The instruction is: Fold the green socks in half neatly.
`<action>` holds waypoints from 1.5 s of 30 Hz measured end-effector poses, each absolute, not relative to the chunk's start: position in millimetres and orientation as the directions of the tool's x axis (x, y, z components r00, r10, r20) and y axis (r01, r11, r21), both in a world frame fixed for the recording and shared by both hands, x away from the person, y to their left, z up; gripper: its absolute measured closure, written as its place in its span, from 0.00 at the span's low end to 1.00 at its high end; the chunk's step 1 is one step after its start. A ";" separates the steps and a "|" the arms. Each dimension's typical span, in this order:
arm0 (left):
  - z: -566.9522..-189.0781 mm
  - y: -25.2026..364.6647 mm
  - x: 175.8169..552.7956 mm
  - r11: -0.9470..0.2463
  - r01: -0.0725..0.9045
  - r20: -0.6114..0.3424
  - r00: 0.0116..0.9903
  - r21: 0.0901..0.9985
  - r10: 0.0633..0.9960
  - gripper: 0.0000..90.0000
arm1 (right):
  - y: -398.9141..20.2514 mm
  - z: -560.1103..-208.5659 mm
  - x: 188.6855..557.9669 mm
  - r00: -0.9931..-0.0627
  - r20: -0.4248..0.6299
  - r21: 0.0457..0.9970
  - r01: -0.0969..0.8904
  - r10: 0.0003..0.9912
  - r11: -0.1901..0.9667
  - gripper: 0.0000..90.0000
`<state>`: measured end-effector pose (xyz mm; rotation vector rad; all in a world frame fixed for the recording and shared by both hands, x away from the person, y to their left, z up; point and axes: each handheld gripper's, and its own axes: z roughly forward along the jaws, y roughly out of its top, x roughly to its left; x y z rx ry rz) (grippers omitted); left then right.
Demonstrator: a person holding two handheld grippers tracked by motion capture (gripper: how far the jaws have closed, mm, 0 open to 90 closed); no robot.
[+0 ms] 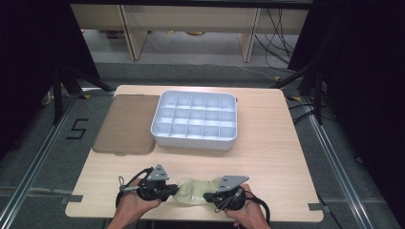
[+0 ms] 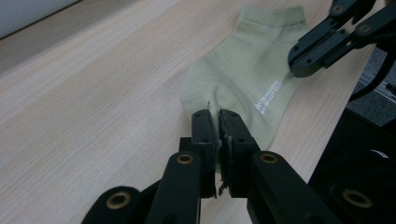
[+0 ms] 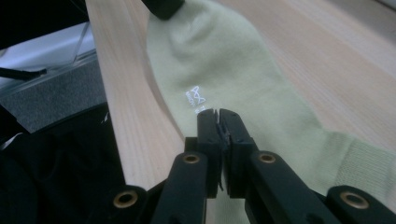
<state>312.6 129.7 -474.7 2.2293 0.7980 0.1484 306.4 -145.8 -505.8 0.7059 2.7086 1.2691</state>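
Observation:
A pale green ankle sock [image 1: 193,191] lies flat near the front edge of the wooden table [image 1: 267,143]. My left gripper [image 1: 175,189] is shut on its left end; in the left gripper view the jaws [image 2: 218,114] pinch the rounded toe of the sock [image 2: 243,65]. My right gripper [image 1: 207,196] is shut on the sock's near edge toward the cuff end. In the right gripper view the closed jaws [image 3: 218,113] sit on the sock [image 3: 219,60] just below its white logo. The right gripper [image 2: 299,65] also appears far right in the left gripper view.
A white tray [image 1: 157,119] with several small empty compartments stands at the middle back of the table. A brown mat [image 1: 126,124] lies to its left. The table's front edge runs just behind both hands.

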 end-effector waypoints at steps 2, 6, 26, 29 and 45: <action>-473.9 129.4 311.5 -0.516 0.508 -0.142 0.794 0.690 0.591 0.94 | -140.7 -509.0 309.6 -0.901 0.127 0.733 0.367 0.414 0.573 0.99; -470.2 130.1 310.0 -0.505 0.507 -0.143 0.791 0.699 0.595 0.94 | -129.6 -514.3 313.8 -0.904 0.129 0.718 0.368 0.407 0.591 0.99; -462.3 132.4 311.5 -0.496 0.492 -0.139 0.796 0.715 0.589 0.94 | -157.2 -494.2 331.2 -0.858 0.103 0.716 0.415 0.504 0.561 0.98; -461.0 130.8 311.9 -0.499 0.490 -0.140 0.799 0.715 0.584 0.94 | -158.8 -501.5 335.8 -0.848 0.102 0.706 0.430 0.520 0.562 0.98; -455.5 119.6 312.6 -0.467 0.492 -0.165 0.798 0.735 0.580 0.94 | -125.7 -509.8 353.6 -0.879 0.145 0.692 0.419 0.455 0.588 0.97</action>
